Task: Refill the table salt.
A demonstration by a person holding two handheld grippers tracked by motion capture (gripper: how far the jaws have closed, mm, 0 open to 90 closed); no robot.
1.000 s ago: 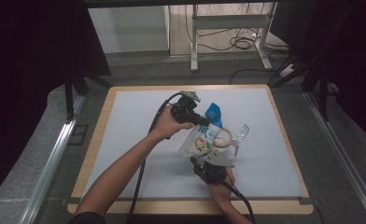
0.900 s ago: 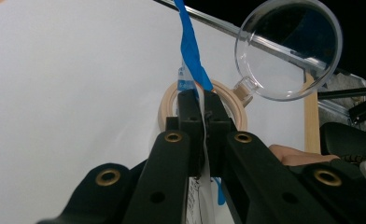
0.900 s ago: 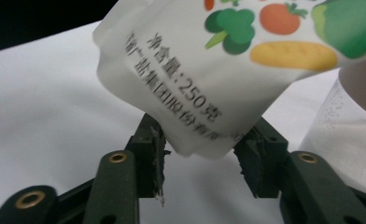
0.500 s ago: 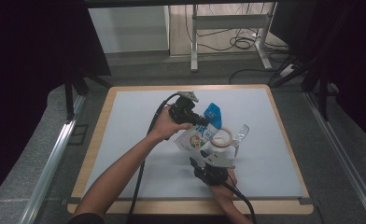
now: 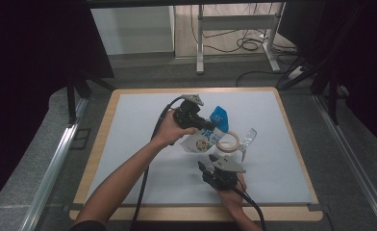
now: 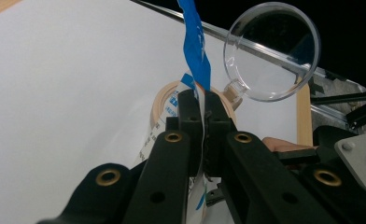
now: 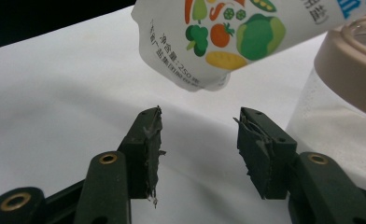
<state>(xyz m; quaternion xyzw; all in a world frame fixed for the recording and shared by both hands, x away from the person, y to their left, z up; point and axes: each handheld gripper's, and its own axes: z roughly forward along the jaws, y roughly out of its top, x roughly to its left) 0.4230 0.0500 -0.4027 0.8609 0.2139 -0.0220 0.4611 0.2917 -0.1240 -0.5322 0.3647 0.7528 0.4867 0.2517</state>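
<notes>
Your left gripper [image 6: 203,100] is clamped tight on the blue top of the pouch [image 5: 202,138], tilting it over the jar [image 5: 226,146] near the middle of the surface [image 5: 129,125], presumably to pour. Your right gripper [image 7: 200,135], jaws just opened halfway with nothing between them, waits beside the jar toward the near edge.

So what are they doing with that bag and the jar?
A person holds a gripper in each hand over a white table. The left gripper is pinched shut on the blue top of a pouch with vegetable pictures, tipping it over an open jar with a beige rim. The jar's clear lid lies just beyond it. The right gripper sits beside the jar; its jaws have just been opening, with nothing between them.
</notes>
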